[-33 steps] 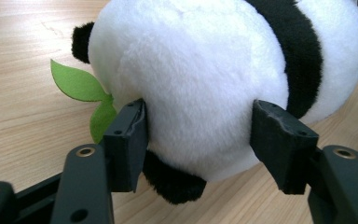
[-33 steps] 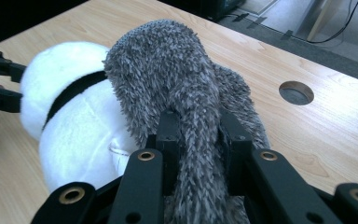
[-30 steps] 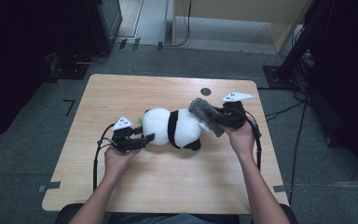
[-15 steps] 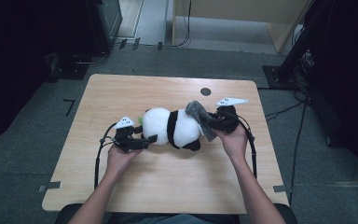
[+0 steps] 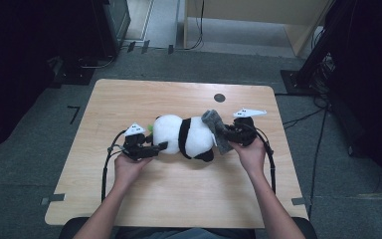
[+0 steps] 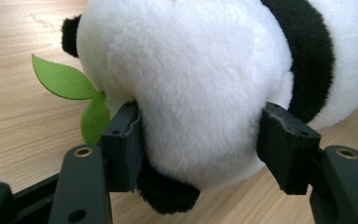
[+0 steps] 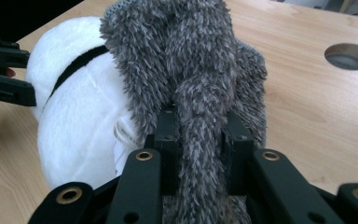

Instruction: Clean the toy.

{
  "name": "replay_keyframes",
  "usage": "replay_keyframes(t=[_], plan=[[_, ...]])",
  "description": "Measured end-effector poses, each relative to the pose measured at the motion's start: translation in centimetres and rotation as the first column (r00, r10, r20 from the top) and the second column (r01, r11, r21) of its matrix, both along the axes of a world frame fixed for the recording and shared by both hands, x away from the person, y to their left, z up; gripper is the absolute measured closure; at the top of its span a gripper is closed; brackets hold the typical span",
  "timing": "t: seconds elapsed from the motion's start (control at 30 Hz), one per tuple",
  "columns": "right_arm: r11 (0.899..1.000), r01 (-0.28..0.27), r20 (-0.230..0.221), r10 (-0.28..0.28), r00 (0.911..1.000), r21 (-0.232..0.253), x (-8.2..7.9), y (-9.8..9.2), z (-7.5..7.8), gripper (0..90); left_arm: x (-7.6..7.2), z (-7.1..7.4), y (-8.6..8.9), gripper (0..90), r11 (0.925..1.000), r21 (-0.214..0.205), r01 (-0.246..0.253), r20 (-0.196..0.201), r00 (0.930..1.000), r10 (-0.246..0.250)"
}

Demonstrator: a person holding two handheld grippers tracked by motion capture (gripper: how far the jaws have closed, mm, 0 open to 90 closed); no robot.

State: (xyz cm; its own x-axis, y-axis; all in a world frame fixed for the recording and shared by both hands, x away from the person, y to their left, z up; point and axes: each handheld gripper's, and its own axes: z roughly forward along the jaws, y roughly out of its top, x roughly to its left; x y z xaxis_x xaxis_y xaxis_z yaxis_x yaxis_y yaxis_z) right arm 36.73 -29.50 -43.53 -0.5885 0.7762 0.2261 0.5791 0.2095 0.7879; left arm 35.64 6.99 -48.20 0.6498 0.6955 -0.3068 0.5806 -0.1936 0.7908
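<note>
Dressing step: the black-and-white plush panda (image 5: 186, 138) lies near the middle of the wooden surface (image 5: 179, 199). The left gripper (image 6: 200, 140), jaws just closing, pinches its white head. The right gripper (image 7: 200, 135) is clamped on a shaggy grey cloth (image 7: 186, 70) at the rump; next, likely draping it over.

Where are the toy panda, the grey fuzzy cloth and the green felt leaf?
toy panda (image 5: 171, 130): high view, on its white head.
grey fuzzy cloth (image 7: 191, 60): right gripper view, on the bunched upper part.
green felt leaf (image 6: 60, 79): left gripper view, on the larger leaf blade.
</note>
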Motion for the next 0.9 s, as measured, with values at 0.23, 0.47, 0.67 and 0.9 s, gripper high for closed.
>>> replay_keyframes(t=[0.23, 0.47, 0.67, 0.9], plan=[[0.999, 0.01, -0.017, -0.01, 0.9998, 0.031, -0.3, -0.4, -1.0, 74.3, -0.1, 0.0, 0.0, 38.4, 1.0, 0.002, -0.004, 0.001, 1.0, 0.004], [1.0, 0.017, -0.033, -0.017, 0.9993, 0.017, -0.7, -0.4, -2.1, 74.7, -0.2, -0.1, 0.0, 38.2, 1.0, 0.003, -0.005, 0.005, 1.0, 0.005], [1.0, 0.012, -0.092, -0.013, 0.9956, -0.016, -0.6, -0.1, -3.4, 74.8, -0.2, -0.1, 0.0, 38.3, 1.0, 0.003, -0.005, 0.004, 1.0, 0.005], [0.999, -0.009, -0.153, 0.003, 0.9883, -0.036, -0.1, 0.4, -4.9, 74.8, -0.2, -0.1, 0.0, 38.3, 1.0, 0.004, -0.005, 0.005, 1.0, 0.005]])
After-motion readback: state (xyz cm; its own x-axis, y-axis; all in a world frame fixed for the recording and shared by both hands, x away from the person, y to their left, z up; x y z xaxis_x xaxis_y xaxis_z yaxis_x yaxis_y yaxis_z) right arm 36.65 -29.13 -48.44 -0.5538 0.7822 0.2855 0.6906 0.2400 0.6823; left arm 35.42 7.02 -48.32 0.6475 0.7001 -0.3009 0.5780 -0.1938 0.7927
